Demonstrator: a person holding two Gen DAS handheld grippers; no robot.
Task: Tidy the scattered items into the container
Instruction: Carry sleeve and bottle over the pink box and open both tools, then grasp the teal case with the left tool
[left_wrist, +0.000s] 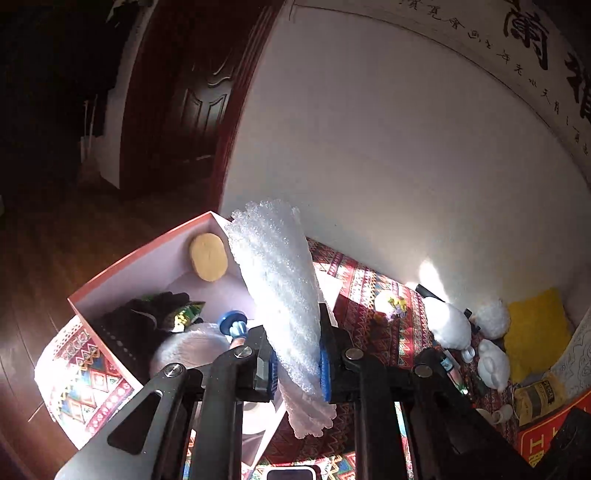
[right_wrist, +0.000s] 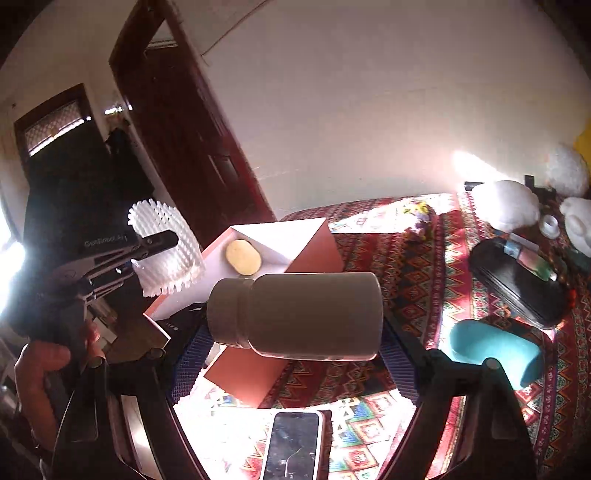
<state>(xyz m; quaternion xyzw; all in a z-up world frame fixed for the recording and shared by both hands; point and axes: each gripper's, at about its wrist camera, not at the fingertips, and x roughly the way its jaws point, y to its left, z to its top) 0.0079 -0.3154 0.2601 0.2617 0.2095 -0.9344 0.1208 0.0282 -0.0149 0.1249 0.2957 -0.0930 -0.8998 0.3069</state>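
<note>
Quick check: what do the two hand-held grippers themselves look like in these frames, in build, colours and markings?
Both are black. The left hand-held gripper has black linkage arms with round silver pivot screws, a grey metal side plate, and blue ridged pads on its fingers. In the right wrist view its housing carries pale lettering, too blurred to read. The right hand-held gripper shows the same black arms and dark blue ribbed pads. No cables or sleeves are visible.

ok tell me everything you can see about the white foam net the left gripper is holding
The white foam net is a soft mesh sleeve of puffy, translucent-looking foam strands, flattened and flaring wider toward its far end, with frayed, scalloped edges. The left gripper is shut on it near its lower end, the blue pads pinching it from both sides. A short ragged tail hangs below the pads. It is held in the air, tilted, over the near corner of the pink box, touching nothing else visible.
</note>
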